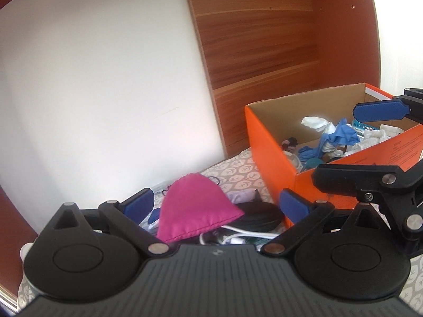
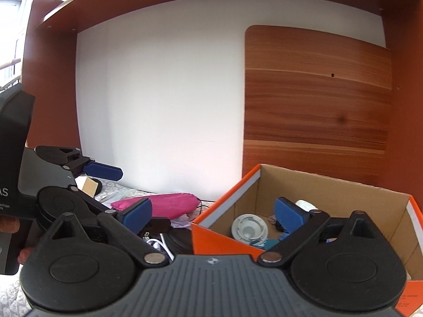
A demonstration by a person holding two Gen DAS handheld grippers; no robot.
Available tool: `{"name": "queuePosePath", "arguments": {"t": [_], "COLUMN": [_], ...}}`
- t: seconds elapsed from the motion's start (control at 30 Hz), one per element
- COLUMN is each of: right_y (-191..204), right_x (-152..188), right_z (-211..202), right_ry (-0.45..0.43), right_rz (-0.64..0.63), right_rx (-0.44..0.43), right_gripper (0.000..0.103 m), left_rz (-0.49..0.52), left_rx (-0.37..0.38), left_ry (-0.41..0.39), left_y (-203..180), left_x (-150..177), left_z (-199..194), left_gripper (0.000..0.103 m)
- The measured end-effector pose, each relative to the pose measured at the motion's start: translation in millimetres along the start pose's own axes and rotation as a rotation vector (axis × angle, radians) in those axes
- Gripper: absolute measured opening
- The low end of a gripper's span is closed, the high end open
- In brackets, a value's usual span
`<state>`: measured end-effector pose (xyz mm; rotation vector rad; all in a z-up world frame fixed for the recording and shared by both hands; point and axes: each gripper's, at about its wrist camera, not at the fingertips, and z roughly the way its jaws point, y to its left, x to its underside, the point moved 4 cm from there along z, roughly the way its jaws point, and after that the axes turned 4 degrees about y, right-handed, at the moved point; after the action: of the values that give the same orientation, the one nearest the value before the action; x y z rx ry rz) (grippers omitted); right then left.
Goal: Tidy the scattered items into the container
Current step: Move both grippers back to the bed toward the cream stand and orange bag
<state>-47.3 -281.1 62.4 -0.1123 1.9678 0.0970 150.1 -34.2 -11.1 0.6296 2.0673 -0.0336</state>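
Observation:
My left gripper is open, its blue pads wide apart low over the scattered pile. A pink pouch lies just beyond and between them, untouched. Around it lie a white cable, a black round case and a hair tie. The orange cardboard box stands to the right and holds a blue glove and white tissues. My right gripper is open and holds nothing. It straddles the near left corner of the box, with one finger over the inside near a white round cap.
A wooden board leans on the white wall behind the box. Red-brown shelf sides close in the space left and right. A leaf-patterned cloth covers the surface. In the right wrist view, the left gripper's fingers and a hand are at the left.

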Motion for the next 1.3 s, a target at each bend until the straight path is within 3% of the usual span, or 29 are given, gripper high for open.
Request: {"name": "queuePosePath", "arguments": {"t": [0.27, 0.6, 0.87, 1.3], "right_y": [51.9, 112.2, 151.5, 178.1], "right_x": [-4.1, 10.7, 49.8, 60.4], "right_z": [23.4, 46.8, 57.0, 82.1], "right_ry": [0.032, 0.094, 0.169, 0.219], "right_rz": [-0.061, -0.110, -0.139, -0.180], "right_rx": [-0.083, -0.184, -0.244, -0.299], "right_gripper": [0.101, 0.102, 0.102, 0.103], "left_rz": [-0.079, -0.191, -0.119, -0.169], "left_rx": [-0.071, -0.163, -0.246, -0.250], "left_ry": [0.020, 0.110, 0.141, 0.149], "left_y": [46.9, 107.8, 114.2, 147.9], "left_x": [31.9, 101.7, 158.4, 161.4], "left_z": [-15.8, -35.0, -46.9, -33.6], "left_gripper": [0.103, 0.103, 0.103, 0.103]}}
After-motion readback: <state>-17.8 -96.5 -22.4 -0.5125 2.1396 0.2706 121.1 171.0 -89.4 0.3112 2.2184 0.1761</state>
